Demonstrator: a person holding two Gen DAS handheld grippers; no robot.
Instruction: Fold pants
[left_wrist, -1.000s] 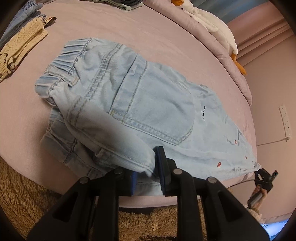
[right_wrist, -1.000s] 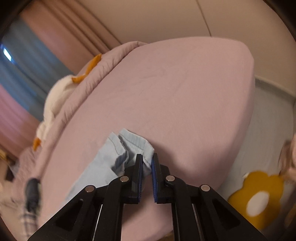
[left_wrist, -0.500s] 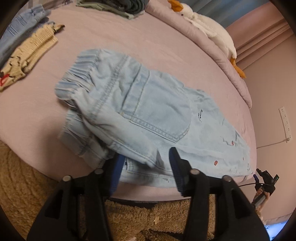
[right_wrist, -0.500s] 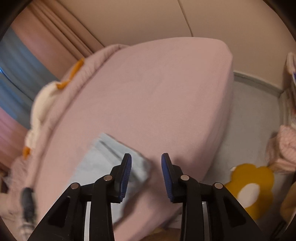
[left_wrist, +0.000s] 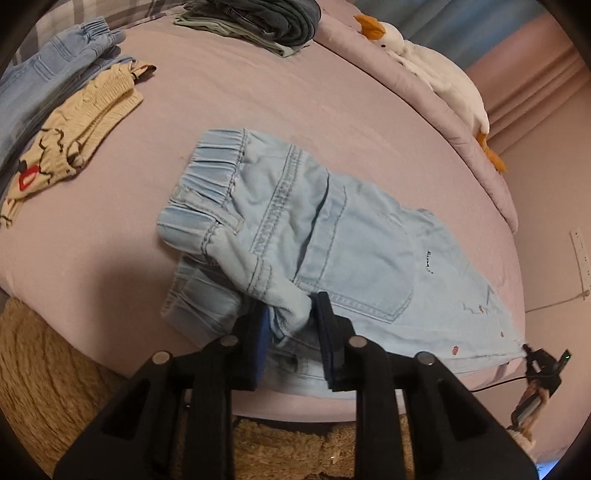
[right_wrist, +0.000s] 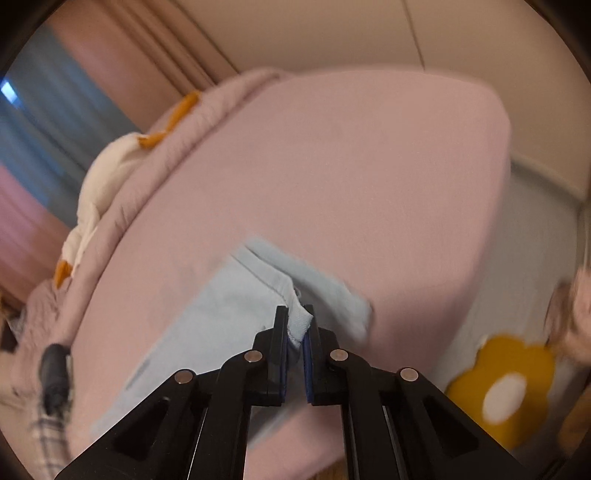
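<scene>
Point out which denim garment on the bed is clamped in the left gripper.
The pale blue jeans spread mid-bed: the left gripper pinches their bunched near edge. The other denim piece lies untouched at the far left, beside the beige garment.

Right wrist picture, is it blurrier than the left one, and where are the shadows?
Right wrist view: motion-smeared, the light blue pants and plush goose soft-edged. Left wrist view: sharp; stitching on the pants is crisp, and a dark shadow lies on the pink sheet left of them. Both bend outward, fisheye.
</scene>
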